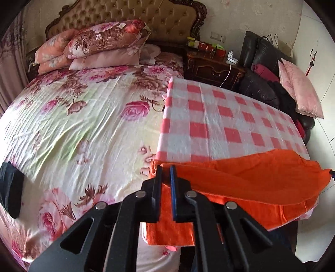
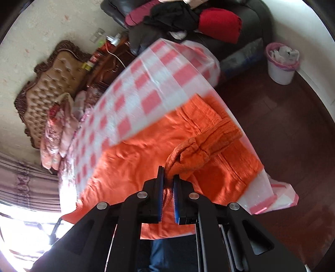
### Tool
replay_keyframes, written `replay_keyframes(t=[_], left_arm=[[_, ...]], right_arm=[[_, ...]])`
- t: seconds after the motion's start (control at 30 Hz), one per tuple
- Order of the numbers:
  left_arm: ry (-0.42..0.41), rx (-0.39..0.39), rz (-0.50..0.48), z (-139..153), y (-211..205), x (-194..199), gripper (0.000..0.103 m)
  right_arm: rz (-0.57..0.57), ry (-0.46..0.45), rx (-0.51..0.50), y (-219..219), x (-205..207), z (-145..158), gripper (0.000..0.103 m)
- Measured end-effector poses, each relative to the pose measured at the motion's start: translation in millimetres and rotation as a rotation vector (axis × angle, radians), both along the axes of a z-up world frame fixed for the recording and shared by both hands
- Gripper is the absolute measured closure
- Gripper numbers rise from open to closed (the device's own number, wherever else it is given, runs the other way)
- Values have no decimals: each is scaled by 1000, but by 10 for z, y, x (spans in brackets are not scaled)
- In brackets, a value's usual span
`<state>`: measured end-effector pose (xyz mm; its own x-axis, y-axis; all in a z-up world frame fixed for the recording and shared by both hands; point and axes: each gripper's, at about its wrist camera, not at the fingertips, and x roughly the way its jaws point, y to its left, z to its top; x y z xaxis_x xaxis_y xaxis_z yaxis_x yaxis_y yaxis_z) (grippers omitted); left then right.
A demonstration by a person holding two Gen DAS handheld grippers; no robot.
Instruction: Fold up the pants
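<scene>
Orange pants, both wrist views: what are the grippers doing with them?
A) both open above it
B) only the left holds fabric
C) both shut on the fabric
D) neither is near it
C: the left gripper and the right gripper each have orange pants fabric pinched between their fingers, over the checked cloth.

You've got bright orange pants (image 1: pixel 251 177) across a pink-and-white checked cloth (image 1: pixel 219 117). Your left gripper (image 1: pixel 166 169) is black with a blue pad, and your right gripper (image 2: pixel 168 175) is the same. The bedspread (image 1: pixel 83 117) is cream with pink roses, the headboard (image 1: pixel 146 14) tan, the sofa (image 1: pixel 257 69) black.
</scene>
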<state>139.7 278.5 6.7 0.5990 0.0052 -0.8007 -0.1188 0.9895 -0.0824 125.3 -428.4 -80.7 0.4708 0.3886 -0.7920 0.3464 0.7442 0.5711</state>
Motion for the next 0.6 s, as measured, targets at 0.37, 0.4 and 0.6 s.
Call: replay_keyframes(t=[0.37,0.4,0.6], left_arm=[[202,-104,84,-1363,268,-765,96],[199,-107,88,-1403,264,-779,96],[96,-138,100,-1021,334,-816,96]], right_arm=[[10,194,-106,168,-442,-928,97],[13,188,-116,169,-434,-933,97],[17,111,-171,204,-378,-456,97]])
